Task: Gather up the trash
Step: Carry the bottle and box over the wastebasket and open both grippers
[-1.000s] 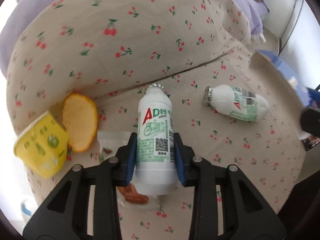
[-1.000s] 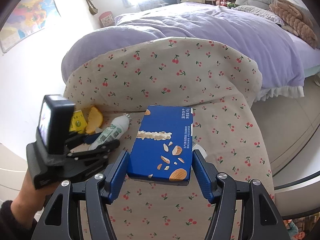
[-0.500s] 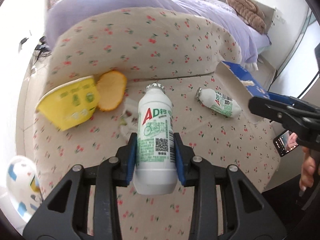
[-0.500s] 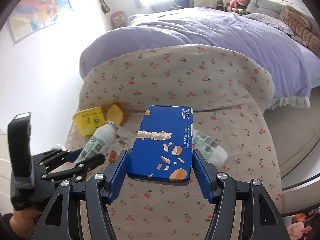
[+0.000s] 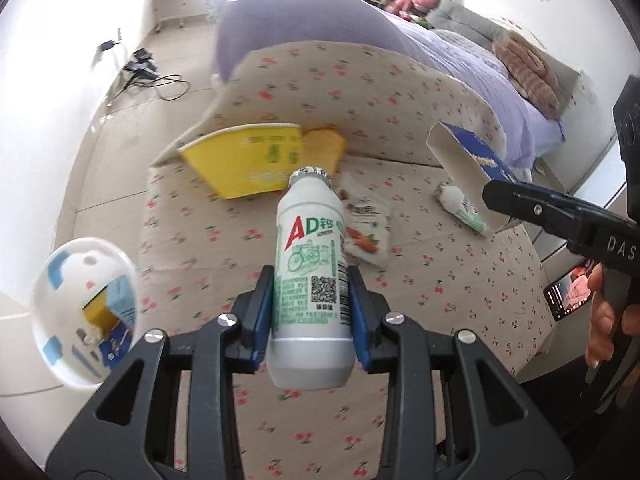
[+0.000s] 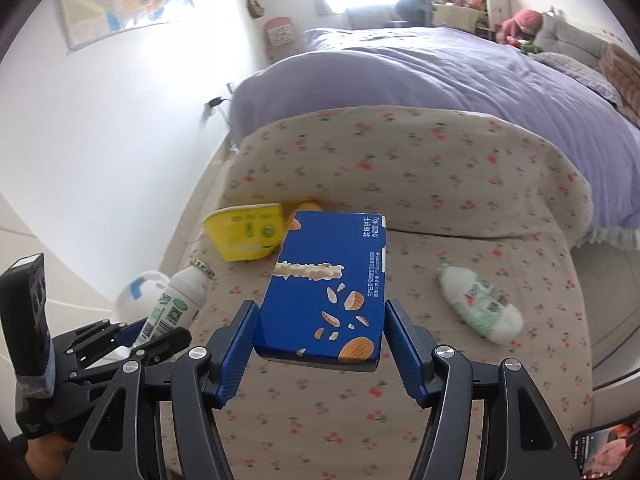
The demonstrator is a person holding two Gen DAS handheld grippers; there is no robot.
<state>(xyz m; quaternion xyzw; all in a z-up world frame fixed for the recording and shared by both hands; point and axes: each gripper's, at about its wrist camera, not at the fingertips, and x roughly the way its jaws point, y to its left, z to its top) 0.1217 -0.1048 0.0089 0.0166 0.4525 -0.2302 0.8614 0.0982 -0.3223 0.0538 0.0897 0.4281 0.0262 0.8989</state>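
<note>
We have two pieces of trash in hand and several more to go. The left claw [image 5: 312, 314] is pinching a white AD bottle [image 5: 310, 280] by its lower body, blue pads flat against both sides, neck pointing away from us in the middle of the left wrist view. The right claw [image 6: 320, 340] is clamped on a blue biscuit box [image 6: 330, 284], pads pressed on its two long edges, at the centre of the right wrist view. Both items hang clear of the cherry-print sofa seat [image 5: 460, 280] rather than resting on it, so we judge the pick-up of these two done and their drop-off still ahead.

At the lower left of the left wrist view sits a white bin [image 5: 86, 312] with a clear liner, and some packaging already lies inside; that looks to us like the place for the bottle and box, though neither claw is over it yet.

Left on the seat: a yellow paper bowl [image 5: 244, 160] tipped on its side at upper centre, an orange peel [image 5: 322, 146] touching its right edge, a crumpled snack wrapper [image 5: 366, 232] just right of the held bottle, and a second white bottle [image 6: 478, 306] lying on its side at the right of the right wrist view. We reckon the task is under halfway.
</note>
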